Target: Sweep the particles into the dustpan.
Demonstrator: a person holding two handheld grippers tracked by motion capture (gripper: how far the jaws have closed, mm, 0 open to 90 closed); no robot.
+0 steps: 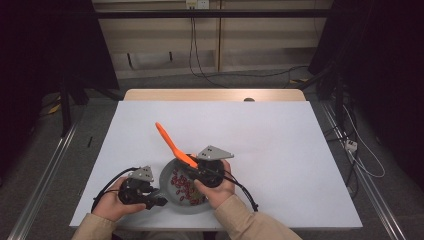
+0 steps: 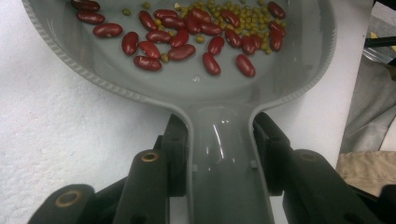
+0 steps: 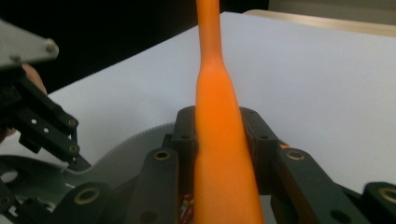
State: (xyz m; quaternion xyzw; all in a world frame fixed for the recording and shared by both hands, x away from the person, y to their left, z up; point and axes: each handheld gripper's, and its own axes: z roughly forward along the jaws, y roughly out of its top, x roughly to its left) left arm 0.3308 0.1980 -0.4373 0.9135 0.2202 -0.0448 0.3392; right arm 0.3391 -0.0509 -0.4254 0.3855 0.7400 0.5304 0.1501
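Both grippers are closed on something. Left gripper [image 2: 219, 140] holds the flat handle [image 2: 226, 154] of a grey pan [image 2: 299, 88], with one black pad pressed on each side of the handle, so the pan bowl lies straight in front of its jaws on the white table [image 2: 56, 121]. Inside the bowl, just beyond the jaws, there are dark red kidney beans [image 2: 181, 52], and a heap of small green beans [image 2: 247, 21] lies farther away, mixed with more red ones. Right gripper [image 3: 219, 135] clamps an orange spatula [image 3: 219, 154]; its two pads touch the thick part of the orange handle, and the thin part goes up and away from the jaws. In the high view the right gripper [image 1: 192, 165] is over the far rim of the pan [image 1: 167, 175], and the spatula [image 1: 172, 142] points from it toward the far left, tilted above the table [image 1: 280, 150]. The left gripper [image 1: 159, 201] is just beside the pan on its near left side, close to the right hand [image 1: 217, 187].
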